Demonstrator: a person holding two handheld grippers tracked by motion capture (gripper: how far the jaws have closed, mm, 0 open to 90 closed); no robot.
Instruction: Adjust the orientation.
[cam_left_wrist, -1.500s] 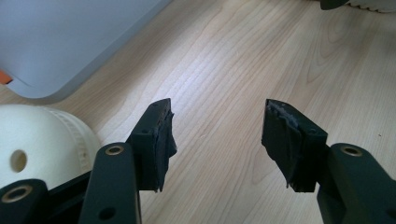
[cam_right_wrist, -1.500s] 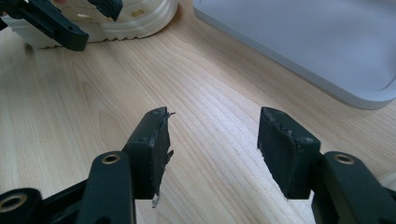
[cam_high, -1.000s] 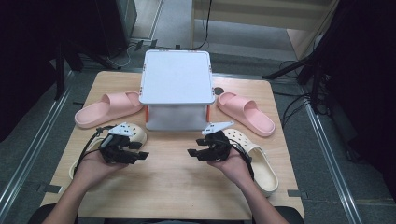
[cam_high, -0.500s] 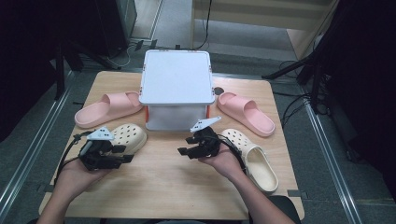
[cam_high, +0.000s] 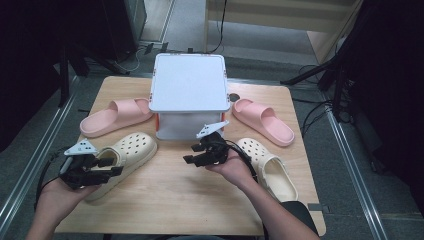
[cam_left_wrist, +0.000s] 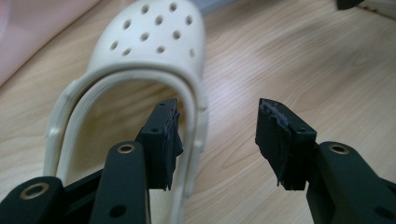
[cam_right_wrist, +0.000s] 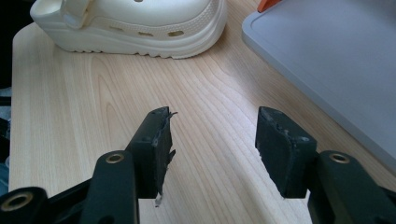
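Dark floor and cables ring the wooden table (cam_high: 165, 200) we work at. At the middle of its far edge stands a white lidded box (cam_high: 189, 95), with one pink slide (cam_high: 114, 116) toward the far left corner and another pink slide (cam_high: 263, 121) toward the far right corner. Our left gripper (cam_high: 111, 166) is at the near left edge, jaws spread wide and holding nothing; they straddle one side rim of the cream clog (cam_left_wrist: 154, 56) at its heel opening, one jaw inside, one outside, touching or not we cannot tell. Our right gripper (cam_high: 192, 153) hovers over bare wood just before the box, jaws likewise wide and empty. A second cream clog (cam_high: 266, 166) lies by the right edge, beside our right hand (cam_high: 231, 167).
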